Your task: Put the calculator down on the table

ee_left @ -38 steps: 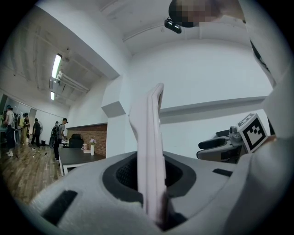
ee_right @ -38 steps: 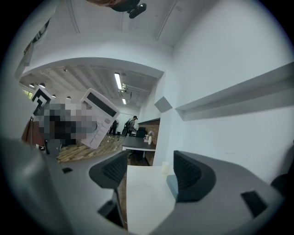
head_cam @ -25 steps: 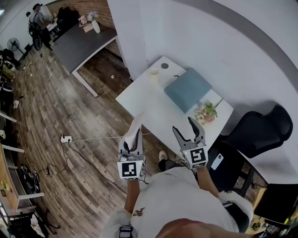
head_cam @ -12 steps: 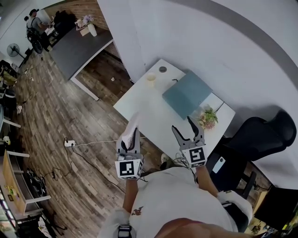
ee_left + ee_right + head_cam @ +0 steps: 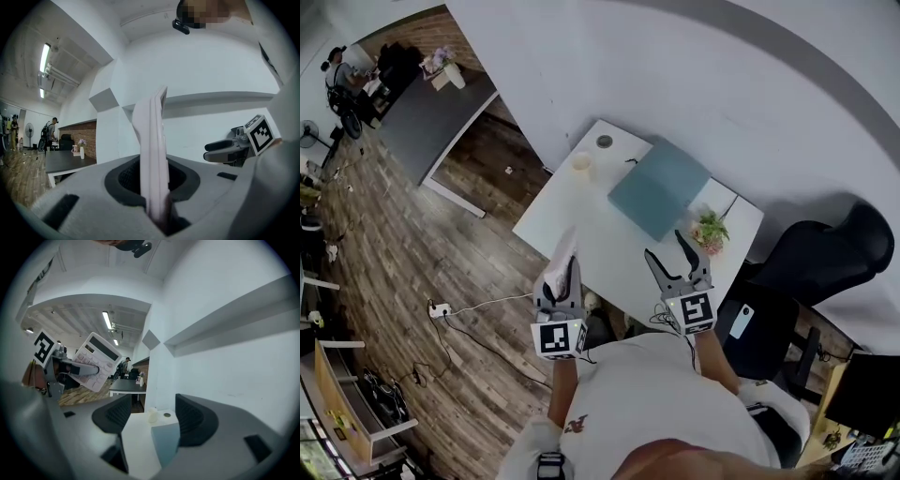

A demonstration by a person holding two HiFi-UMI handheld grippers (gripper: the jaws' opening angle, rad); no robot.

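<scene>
A white calculator (image 5: 563,260) stands on edge between the jaws of my left gripper (image 5: 565,279), which is shut on it. It hangs in the air over the floor, just short of the near edge of the white table (image 5: 572,220). The left gripper view shows the calculator (image 5: 153,140) edge-on, clamped at its lower end. From the right gripper view I see its keys and display (image 5: 96,363). My right gripper (image 5: 678,255) is open and holds nothing, held level over the table's near edge, to the right of the left one.
On the table lie a blue-grey flat pad (image 5: 659,187), a pale cup (image 5: 581,164), a small dark disc (image 5: 605,142) and a flower pot (image 5: 710,228). A black chair (image 5: 825,253) stands at the right. A grey desk (image 5: 431,117) and a person are at the far left.
Both grippers have moved level toward the white table, so it lies closer beneath them. The calculator stays clamped in the left gripper, and the right jaws stay apart.
</scene>
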